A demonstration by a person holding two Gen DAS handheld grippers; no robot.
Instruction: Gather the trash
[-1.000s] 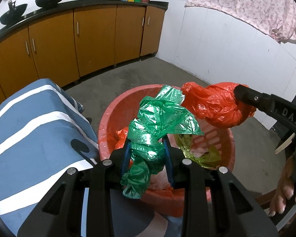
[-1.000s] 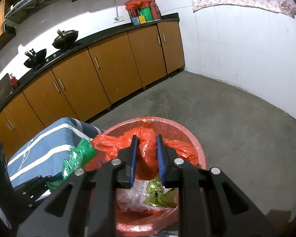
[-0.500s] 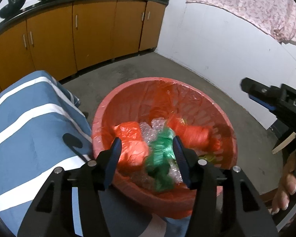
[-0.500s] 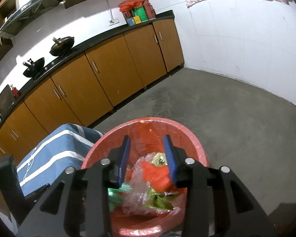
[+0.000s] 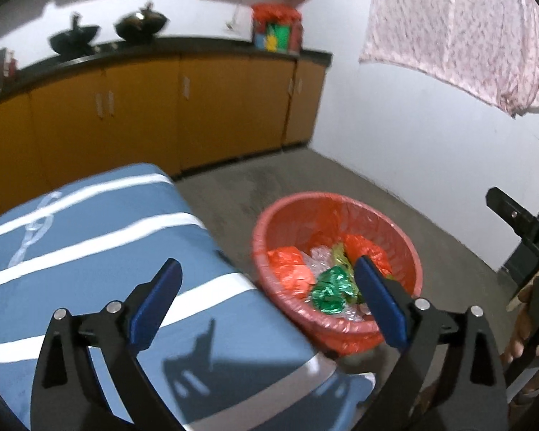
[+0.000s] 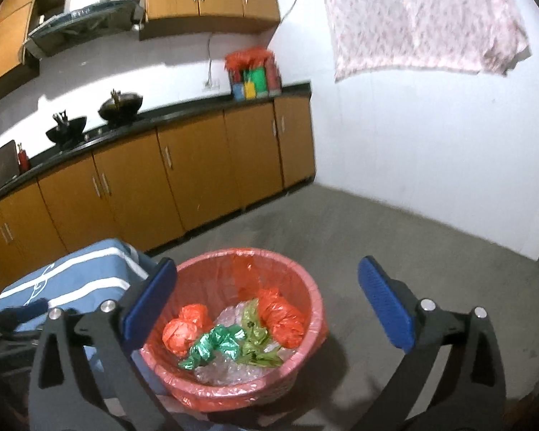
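Note:
A red basket [image 5: 406, 251] [image 6: 305, 280] lined with red plastic stands on the floor. Inside lie a crumpled green bag [image 5: 328, 292] [image 6: 215, 341], two red bags [image 6: 187, 327] [image 6: 282, 314], an olive wrapper [image 6: 255, 337] and clear bubble wrap [image 6: 219, 370]. My left gripper [image 5: 269, 294] hovers above the bed edge and the basket's near rim, its jaws opening wide with nothing between them. My right gripper [image 6: 267, 301] hangs over the basket, jaws also opening wide and empty. The right gripper's black arm [image 5: 521, 222] shows at the right edge of the left wrist view.
A bed with a blue, white-striped cover [image 5: 90, 244] [image 6: 72, 280] sits left of the basket. Orange cabinets [image 6: 183, 179] under a black counter with two woks [image 6: 120, 106] run along the back. A pink cloth [image 6: 424, 18] hangs on the white wall. Grey floor [image 6: 395, 244] lies right.
Both grippers let go of their bags, green from the left and red from the right, which now lie in the basket. Both jaws spread wide and both grippers pulled back and up.

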